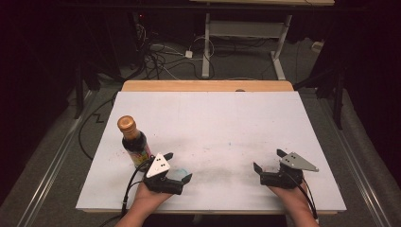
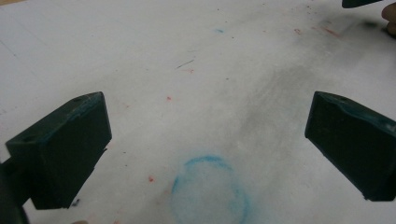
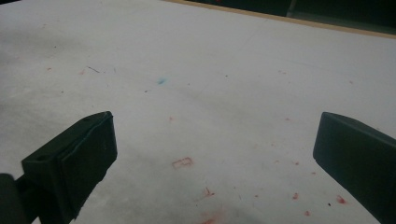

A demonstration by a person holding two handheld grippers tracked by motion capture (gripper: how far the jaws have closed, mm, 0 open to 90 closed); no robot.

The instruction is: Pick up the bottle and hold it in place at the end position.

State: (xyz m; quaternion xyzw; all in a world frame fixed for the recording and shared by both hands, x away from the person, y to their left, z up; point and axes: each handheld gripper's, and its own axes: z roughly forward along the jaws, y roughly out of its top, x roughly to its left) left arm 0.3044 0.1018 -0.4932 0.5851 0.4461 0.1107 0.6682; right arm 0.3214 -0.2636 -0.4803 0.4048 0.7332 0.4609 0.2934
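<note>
— Two tongs sit low over the tabletop (image 1: 208,118), one near each front corner. How do they stand?

— Left tongs (image 1: 176,166) have their jaws wide apart, nothing between them. Right tongs (image 1: 268,160) are just as wide, also bare.

— And the bottle (image 1: 134,141)?

— Upright near the left edge, toward the front, just beside the left tongs and behind them. Dark glass, gold cap (image 1: 126,123), a label with red and yellow.

— Touching the tongs?

— I cannot tell; the grey plate (image 1: 158,165) overlaps its base in the high view.

— What lies under the left tongs (image 2: 208,140)?

— A blue ring (image 2: 210,189) smudged on the white surface, with red flecks around it.

— And under the right tongs (image 3: 217,154)?

— Red specks and a small red outline (image 3: 182,163), plus a blue dot (image 3: 161,81) farther in.
</note>
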